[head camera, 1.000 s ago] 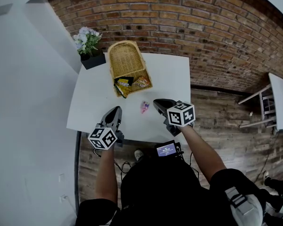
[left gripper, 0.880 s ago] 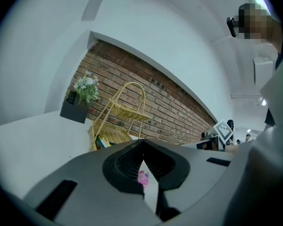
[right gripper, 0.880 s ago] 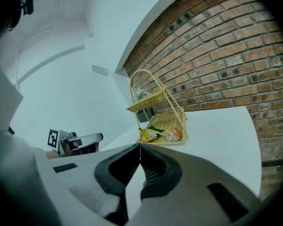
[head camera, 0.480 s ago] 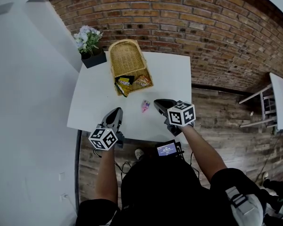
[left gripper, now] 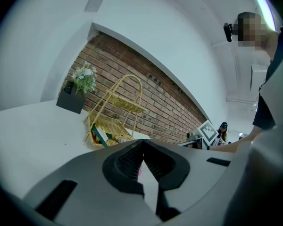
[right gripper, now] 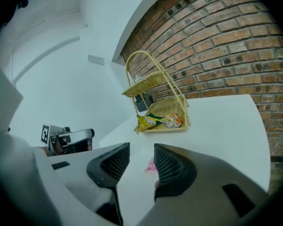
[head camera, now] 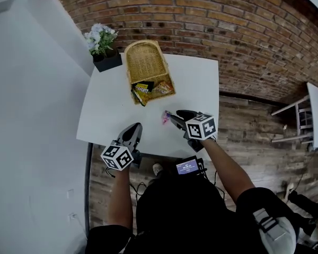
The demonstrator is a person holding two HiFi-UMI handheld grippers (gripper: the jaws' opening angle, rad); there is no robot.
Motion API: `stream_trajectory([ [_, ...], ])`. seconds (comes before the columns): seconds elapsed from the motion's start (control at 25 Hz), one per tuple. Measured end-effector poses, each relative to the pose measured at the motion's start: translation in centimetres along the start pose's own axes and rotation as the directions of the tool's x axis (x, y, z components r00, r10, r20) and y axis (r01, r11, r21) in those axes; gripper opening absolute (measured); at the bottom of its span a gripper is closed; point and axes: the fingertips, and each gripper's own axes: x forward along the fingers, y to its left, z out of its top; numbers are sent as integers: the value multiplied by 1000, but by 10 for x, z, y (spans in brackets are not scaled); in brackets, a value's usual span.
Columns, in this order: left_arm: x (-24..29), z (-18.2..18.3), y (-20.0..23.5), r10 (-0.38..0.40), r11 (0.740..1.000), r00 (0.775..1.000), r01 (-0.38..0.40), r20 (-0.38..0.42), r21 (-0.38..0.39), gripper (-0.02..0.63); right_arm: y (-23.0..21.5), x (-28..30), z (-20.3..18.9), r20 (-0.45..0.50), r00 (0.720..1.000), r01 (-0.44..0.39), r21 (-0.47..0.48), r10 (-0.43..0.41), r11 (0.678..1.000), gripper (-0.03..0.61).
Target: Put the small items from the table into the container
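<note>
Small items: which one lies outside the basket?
The pink packet, alone on the white table; the yellow packet and orange packet lie in the wicker basket.

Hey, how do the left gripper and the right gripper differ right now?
The left gripper has its jaws shut with nothing between them. The right gripper has its jaws apart and opening, with the small pink item showing in the gap, not pinched. The left gripper sits near the front edge of the table, away from the item, while the right gripper's tips are right at it. Both are over the table, with the basket ahead of them.
</note>
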Motion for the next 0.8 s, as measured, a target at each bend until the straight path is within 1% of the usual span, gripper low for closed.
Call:
stream_trajectory([
  [0.16, -3, -3, 2, -14, 1000, 1000, 14, -7, -22, 9, -3, 14, -9, -31, 999, 9, 13, -8, 1000, 210],
  [0.32, -6, -3, 5, -29, 999, 1000, 28, -7, -46, 9, -12, 28, -15, -47, 998, 45, 33, -44, 998, 268],
  [0.52, -7, -7, 8, -35, 998, 999, 33, -22, -59, 8, -21, 41, -23, -80, 994, 80, 52, -76, 995, 284],
  [0.8, -8, -14, 13, -49, 996, 998, 46, -38, -76, 9, -34, 62, -36, -123, 983, 144, 74, -134, 987, 284],
])
